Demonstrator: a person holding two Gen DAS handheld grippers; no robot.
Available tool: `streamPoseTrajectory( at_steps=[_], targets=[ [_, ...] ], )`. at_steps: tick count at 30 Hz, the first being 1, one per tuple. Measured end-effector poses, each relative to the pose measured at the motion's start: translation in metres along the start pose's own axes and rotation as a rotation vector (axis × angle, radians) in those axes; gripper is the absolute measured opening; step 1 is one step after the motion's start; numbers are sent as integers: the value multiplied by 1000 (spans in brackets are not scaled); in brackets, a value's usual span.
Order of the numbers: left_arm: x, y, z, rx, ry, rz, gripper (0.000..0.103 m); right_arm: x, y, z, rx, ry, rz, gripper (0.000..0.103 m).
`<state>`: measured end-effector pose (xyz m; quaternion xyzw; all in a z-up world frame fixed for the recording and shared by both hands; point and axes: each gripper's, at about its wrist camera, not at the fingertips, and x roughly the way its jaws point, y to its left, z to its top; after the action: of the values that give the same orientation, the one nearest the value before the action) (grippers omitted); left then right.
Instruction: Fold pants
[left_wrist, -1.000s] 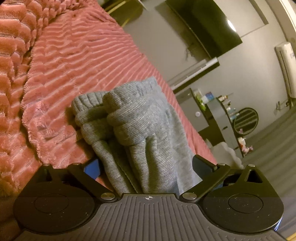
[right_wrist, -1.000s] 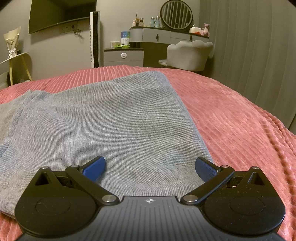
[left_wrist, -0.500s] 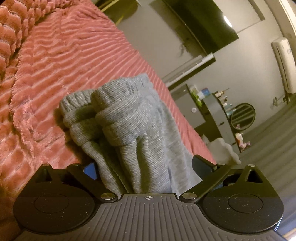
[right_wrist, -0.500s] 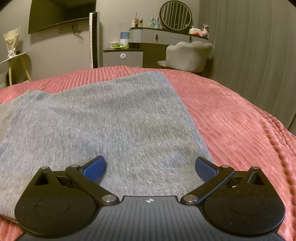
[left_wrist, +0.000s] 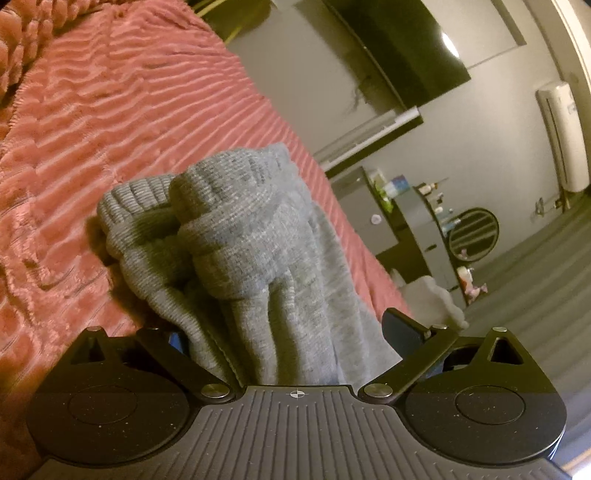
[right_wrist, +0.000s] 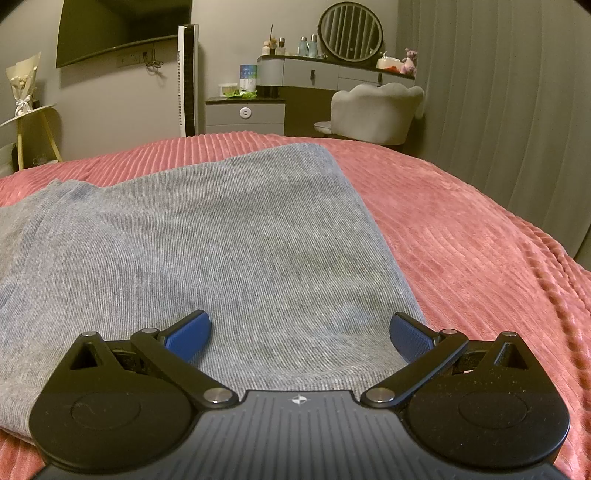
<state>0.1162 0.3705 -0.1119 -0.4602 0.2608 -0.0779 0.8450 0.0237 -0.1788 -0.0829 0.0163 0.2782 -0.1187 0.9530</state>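
Observation:
Grey knit pants (right_wrist: 207, 236) lie spread flat on a pink ribbed bedspread (right_wrist: 461, 236) in the right wrist view. My right gripper (right_wrist: 299, 332) is open just above the near edge of the pants, empty. In the left wrist view a bunched, ribbed part of the same grey pants (left_wrist: 236, 236) fills the space between the fingers of my left gripper (left_wrist: 288, 336), whose jaws stand wide apart. The left blue pad is mostly hidden behind the cloth.
The pink bedspread (left_wrist: 110, 110) bunches into folds at the far left. Beyond the bed stand a dresser with a round mirror (right_wrist: 351, 35), a grey chair (right_wrist: 373, 107), a tower fan (right_wrist: 186, 79), a wall TV (right_wrist: 122, 29) and curtains (right_wrist: 498, 92).
The left gripper has drifted and tilted slightly, shifting the bunched cloth in its view. The right gripper and the flat pants have barely moved.

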Motion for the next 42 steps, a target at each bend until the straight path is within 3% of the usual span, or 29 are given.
streamPoseTrajectory(
  at_steps=[4,6,8,11,15,16,20,22,23,26,34,38,42],
  targets=[
    [-2,6,3,-44,-9,-22,99,0,1,0,-1,-1,-3,103],
    [-4,5,2,-32,-17,-1,88,1,0,0,-1,-1,-3,103],
    [-5,7,1,-23,-19,20,51,1,0,0,-2,-1,-3,103],
    [-8,13,0,-52,-32,-21,38,1,0,0,-2,-1,-4,103],
    [-6,5,-1,13,-39,3,41,1,0,0,-2,-2,-4,103],
    [-5,7,-1,5,-34,17,52,0,1,0,-2,-2,-4,103],
    [1,12,1,-48,-21,32,62,0,1,0,-2,-2,-4,103],
    [4,11,3,-58,-22,35,57,0,1,0,-5,-4,-6,103],
    [5,9,4,-55,-20,44,42,1,0,1,-5,-3,-8,103],
    [4,5,4,-47,-18,30,24,1,1,3,-3,2,-10,103],
    [-25,-43,2,44,-59,-39,20,-4,-5,17,44,49,24,103],
    [-38,-82,-1,110,-75,-80,20,-14,-30,22,232,22,103,103],
    [-44,-149,-12,267,-92,-124,20,-29,-58,27,401,-28,114,103]
  ],
)
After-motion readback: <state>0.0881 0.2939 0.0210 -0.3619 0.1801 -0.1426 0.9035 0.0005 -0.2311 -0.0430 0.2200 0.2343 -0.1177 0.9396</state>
